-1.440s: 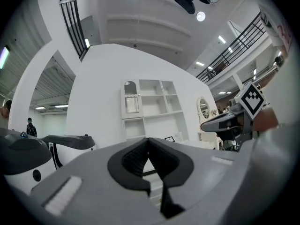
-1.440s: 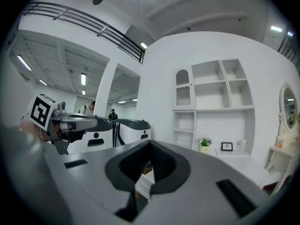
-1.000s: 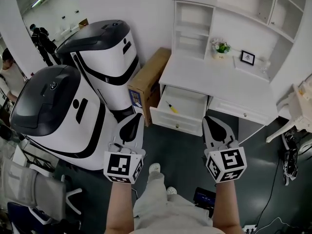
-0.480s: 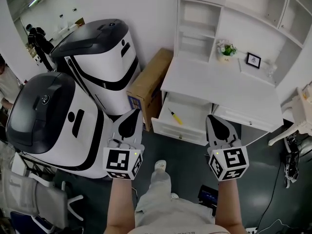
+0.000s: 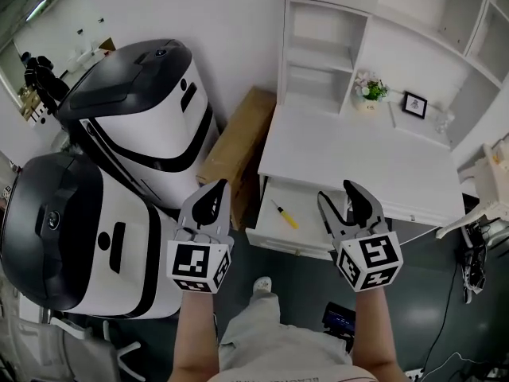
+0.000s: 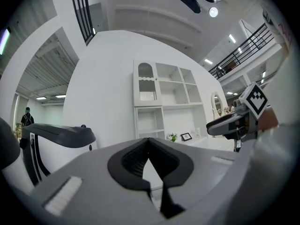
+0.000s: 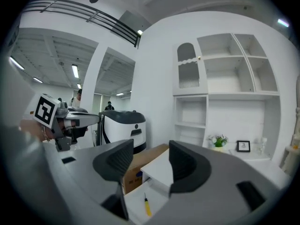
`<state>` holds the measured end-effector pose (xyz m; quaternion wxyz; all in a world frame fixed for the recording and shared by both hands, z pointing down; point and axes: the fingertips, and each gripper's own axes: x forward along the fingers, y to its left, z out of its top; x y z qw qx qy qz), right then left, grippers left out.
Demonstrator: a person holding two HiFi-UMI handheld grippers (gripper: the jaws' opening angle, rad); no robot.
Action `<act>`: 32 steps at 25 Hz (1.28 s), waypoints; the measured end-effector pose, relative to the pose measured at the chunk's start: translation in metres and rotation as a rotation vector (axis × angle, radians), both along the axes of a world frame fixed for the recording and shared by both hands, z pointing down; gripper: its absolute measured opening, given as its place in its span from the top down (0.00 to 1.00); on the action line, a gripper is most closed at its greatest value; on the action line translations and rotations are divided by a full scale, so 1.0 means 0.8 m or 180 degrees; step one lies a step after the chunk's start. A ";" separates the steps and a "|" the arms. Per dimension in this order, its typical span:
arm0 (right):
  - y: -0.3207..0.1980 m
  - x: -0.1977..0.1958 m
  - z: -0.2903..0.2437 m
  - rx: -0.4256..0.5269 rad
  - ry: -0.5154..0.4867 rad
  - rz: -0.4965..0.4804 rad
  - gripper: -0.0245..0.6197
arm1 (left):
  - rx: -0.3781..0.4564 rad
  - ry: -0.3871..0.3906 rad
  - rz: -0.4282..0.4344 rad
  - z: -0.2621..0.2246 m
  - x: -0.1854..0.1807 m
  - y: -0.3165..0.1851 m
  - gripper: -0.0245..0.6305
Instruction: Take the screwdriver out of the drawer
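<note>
A small screwdriver (image 5: 284, 215) with a yellow handle lies in the open white drawer (image 5: 283, 244) under the left of the desk; the right gripper view shows this screwdriver (image 7: 147, 206) low between the jaws, farther off. My right gripper (image 5: 339, 200) hovers at the drawer's front right corner. Its jaws are opening and hold nothing, as the right gripper (image 7: 150, 159) shows in its own view. My left gripper (image 5: 213, 197) is left of the drawer, shut and empty, pointing level; the left gripper (image 6: 149, 146) has its pads together.
Two big white-and-black machines (image 5: 135, 110) (image 5: 71, 245) stand at the left. A cardboard box (image 5: 231, 148) leans between them and the white desk (image 5: 358, 161). On the desk stand a small plant (image 5: 371, 87) and a picture frame (image 5: 413, 104). Shelves rise behind.
Both grippers have moved forward toward the desk and drawer. The right gripper's jaws, shut before, now stand apart. The left stays shut.
</note>
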<state>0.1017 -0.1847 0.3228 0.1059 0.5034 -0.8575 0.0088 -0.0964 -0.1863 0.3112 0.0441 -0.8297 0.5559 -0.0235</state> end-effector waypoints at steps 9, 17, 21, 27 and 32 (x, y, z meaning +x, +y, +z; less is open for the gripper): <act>-0.088 -0.039 0.040 -0.0285 0.0179 0.0051 0.61 | -0.0169 0.0047 0.0075 0.027 -0.038 -0.095 0.95; -0.123 -0.055 0.115 -0.0687 0.0320 0.0034 0.61 | -0.0364 0.0100 0.0091 0.069 -0.059 -0.135 0.95; -0.134 -0.061 0.158 -0.0902 0.0405 -0.0042 0.61 | -0.0494 0.0107 0.0111 0.097 -0.057 -0.143 0.95; -0.143 -0.069 0.229 -0.1255 0.0502 -0.0200 0.61 | -0.0725 0.0103 0.0109 0.145 -0.049 -0.147 0.95; -0.151 -0.073 0.292 -0.1555 0.0606 -0.0355 0.61 | -0.0866 0.0094 0.0120 0.180 -0.037 -0.153 0.95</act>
